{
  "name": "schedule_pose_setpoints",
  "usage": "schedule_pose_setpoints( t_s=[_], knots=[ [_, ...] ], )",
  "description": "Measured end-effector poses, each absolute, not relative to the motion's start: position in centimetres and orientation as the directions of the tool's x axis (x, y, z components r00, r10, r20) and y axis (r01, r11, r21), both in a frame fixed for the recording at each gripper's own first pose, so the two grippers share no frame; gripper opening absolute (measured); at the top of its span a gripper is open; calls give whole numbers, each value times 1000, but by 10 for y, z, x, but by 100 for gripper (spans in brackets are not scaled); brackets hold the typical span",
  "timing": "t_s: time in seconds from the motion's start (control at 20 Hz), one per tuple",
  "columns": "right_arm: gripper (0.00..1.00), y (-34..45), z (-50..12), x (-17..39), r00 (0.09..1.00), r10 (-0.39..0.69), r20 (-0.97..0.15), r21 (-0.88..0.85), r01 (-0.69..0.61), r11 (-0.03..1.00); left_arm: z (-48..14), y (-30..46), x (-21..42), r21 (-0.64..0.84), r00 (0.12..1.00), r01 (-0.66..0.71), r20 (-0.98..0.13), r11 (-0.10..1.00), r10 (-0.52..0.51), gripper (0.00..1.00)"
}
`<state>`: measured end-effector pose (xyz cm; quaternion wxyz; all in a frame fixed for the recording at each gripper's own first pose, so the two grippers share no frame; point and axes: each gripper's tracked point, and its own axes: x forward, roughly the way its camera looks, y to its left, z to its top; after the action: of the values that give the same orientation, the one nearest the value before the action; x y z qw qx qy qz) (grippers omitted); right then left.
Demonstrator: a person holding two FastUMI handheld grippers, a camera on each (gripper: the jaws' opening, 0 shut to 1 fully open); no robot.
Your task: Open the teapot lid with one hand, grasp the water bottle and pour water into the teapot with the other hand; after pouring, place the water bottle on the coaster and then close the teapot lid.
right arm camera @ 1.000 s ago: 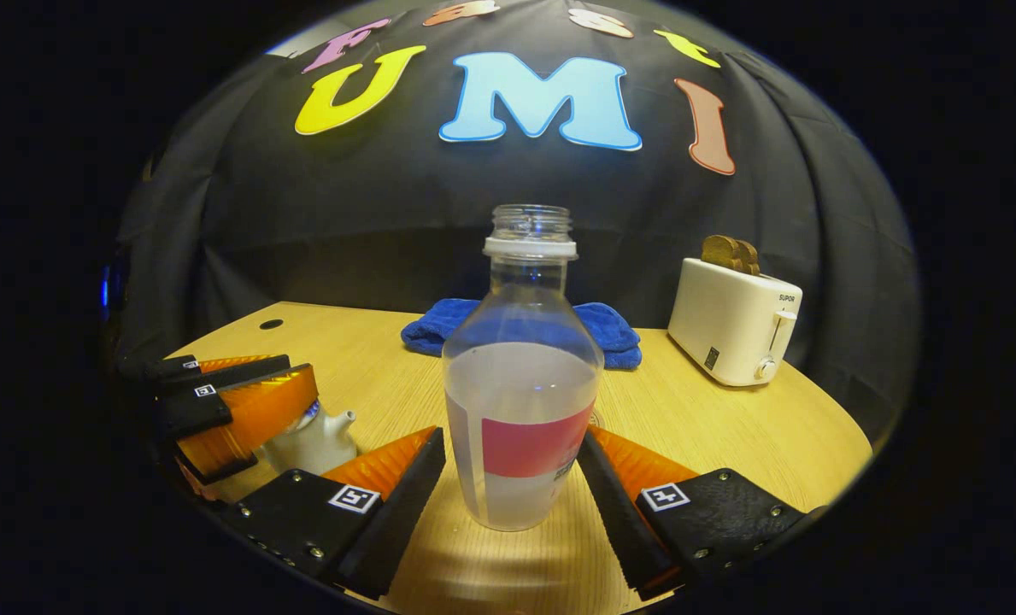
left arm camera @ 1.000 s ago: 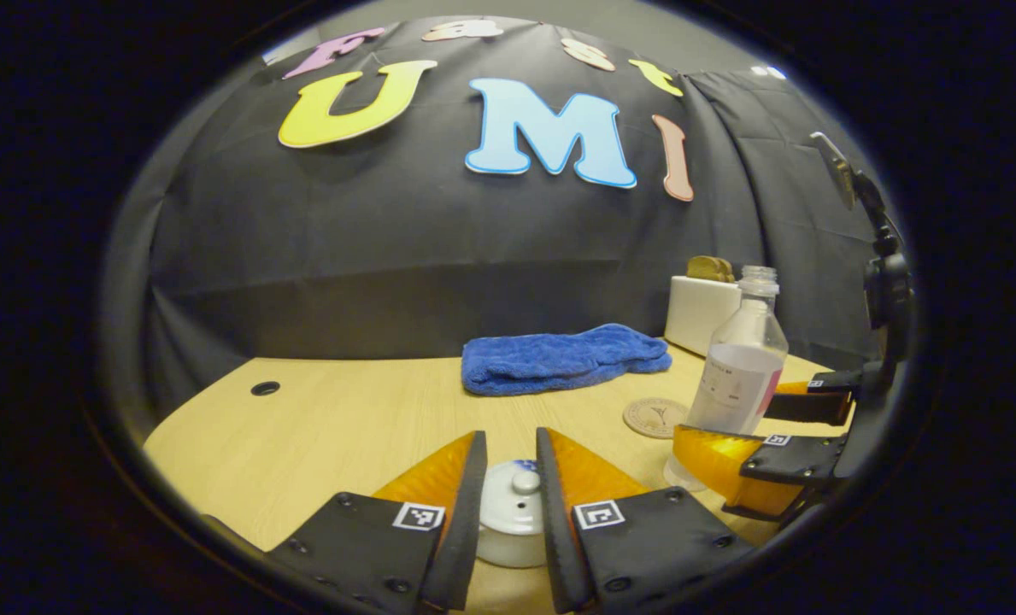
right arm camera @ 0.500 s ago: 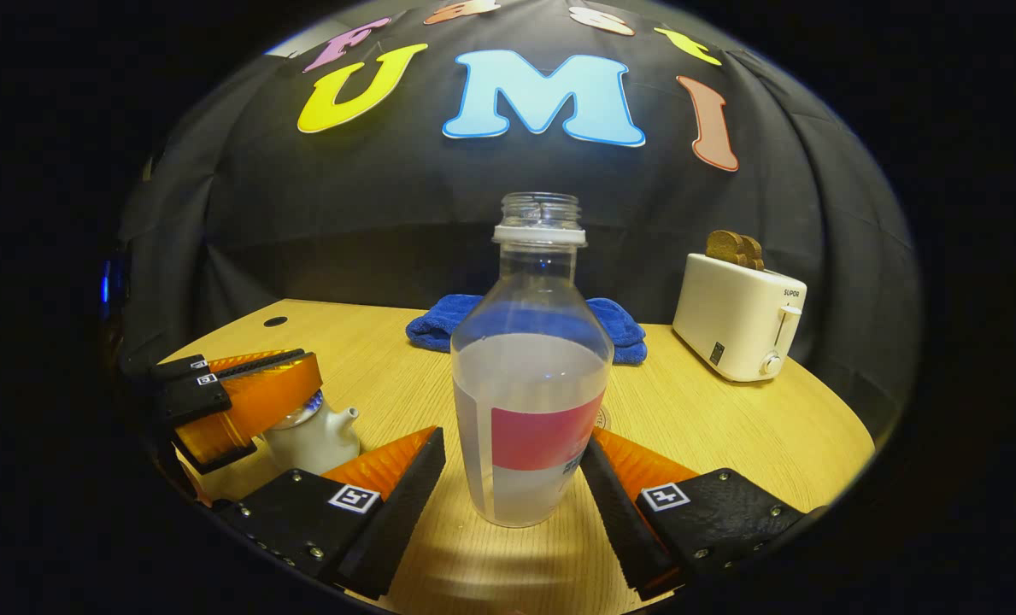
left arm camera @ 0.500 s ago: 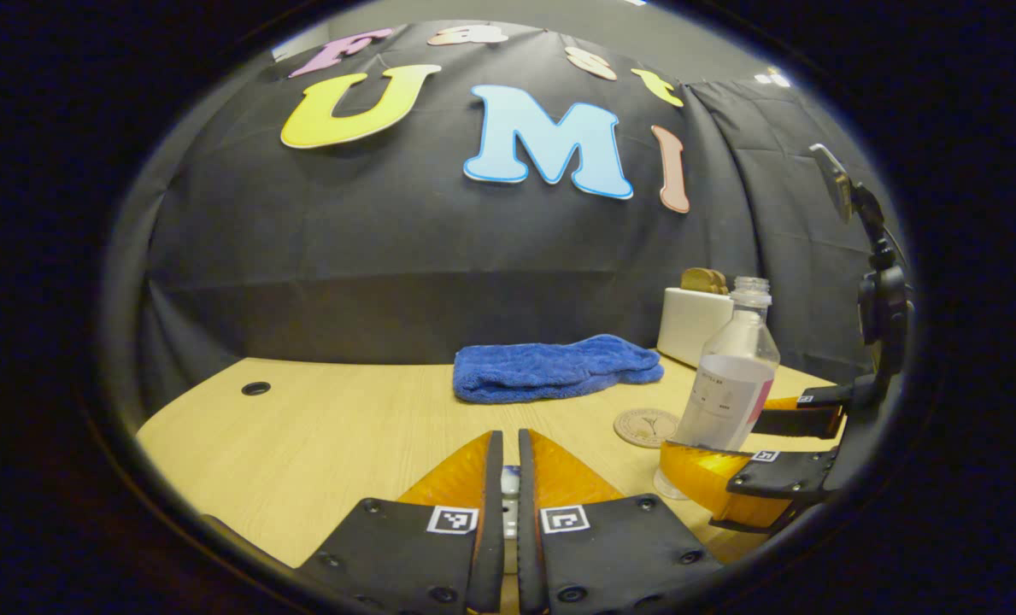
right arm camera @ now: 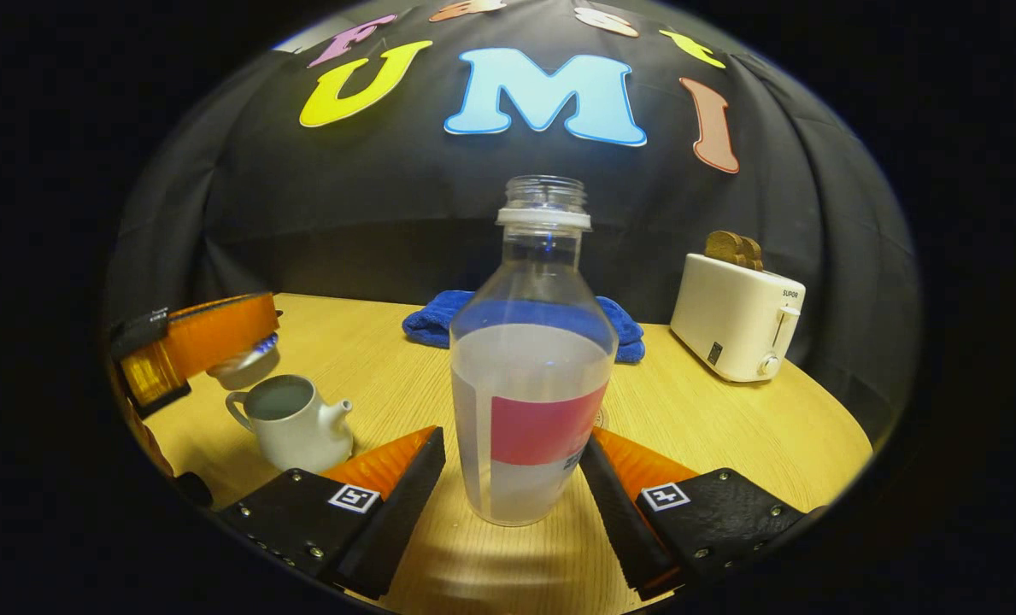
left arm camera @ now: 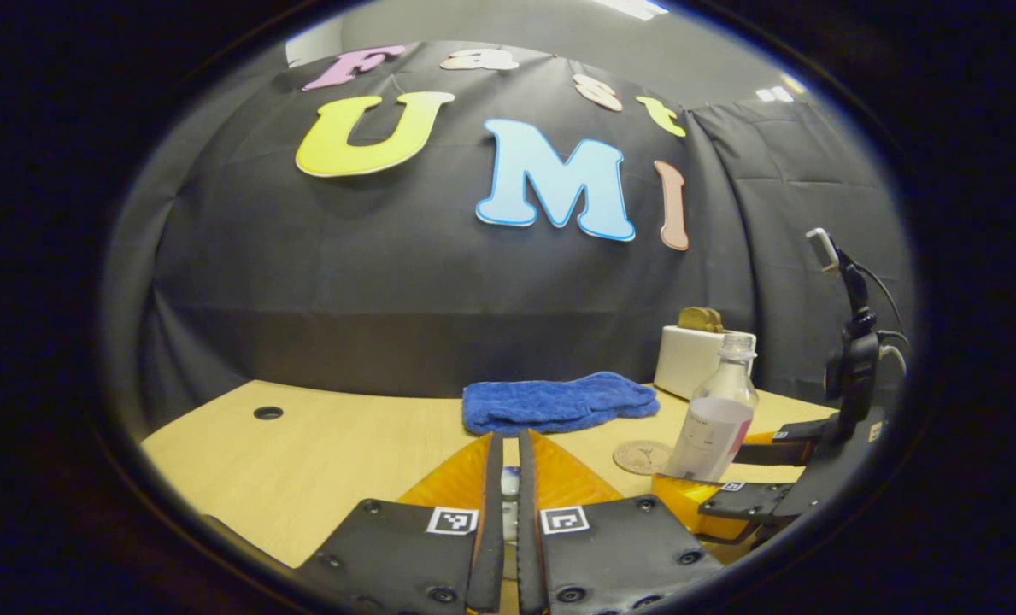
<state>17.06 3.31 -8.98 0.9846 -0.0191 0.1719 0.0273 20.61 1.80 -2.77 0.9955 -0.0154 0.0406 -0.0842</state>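
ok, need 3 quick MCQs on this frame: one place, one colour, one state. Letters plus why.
1. Where is the coaster?
A. under the teapot
B. on the table by the water bottle
C. on the towel

2. What colour is the towel?
A. blue
B. green
C. white

3. What state is the teapot in?
A. lid on
B. tipped over
C. open, lid lifted off

Answers:
1 B: left gripper view shows it flat beside the bottle.
2 A: both views show it blue.
3 C: the left hand-held gripper holds the lid above the open pot.
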Motion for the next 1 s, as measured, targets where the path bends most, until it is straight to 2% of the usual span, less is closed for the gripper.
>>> schedule_pose_setpoints(
  t_s=[0.3,0.8,0.95,1.0],
  knots=[
    [96,32,-88,175,945,22,-327,-16,-29,999,-27,94,190,-33,993,93,-72,995,-96,13],
    [95,28,-78,177,962,-18,-271,-115,-14,993,-22,201,159,-38,998,-38,-45,999,36,13],
    [89,27,-78,179,964,-23,-267,-118,-9,993,-20,218,154,-78,998,-58,-28,995,56,14],
    [84,26,-78,179,962,-24,-271,-114,-7,993,-18,221,152,-91,998,-61,-20,994,59,14]
  ],
)
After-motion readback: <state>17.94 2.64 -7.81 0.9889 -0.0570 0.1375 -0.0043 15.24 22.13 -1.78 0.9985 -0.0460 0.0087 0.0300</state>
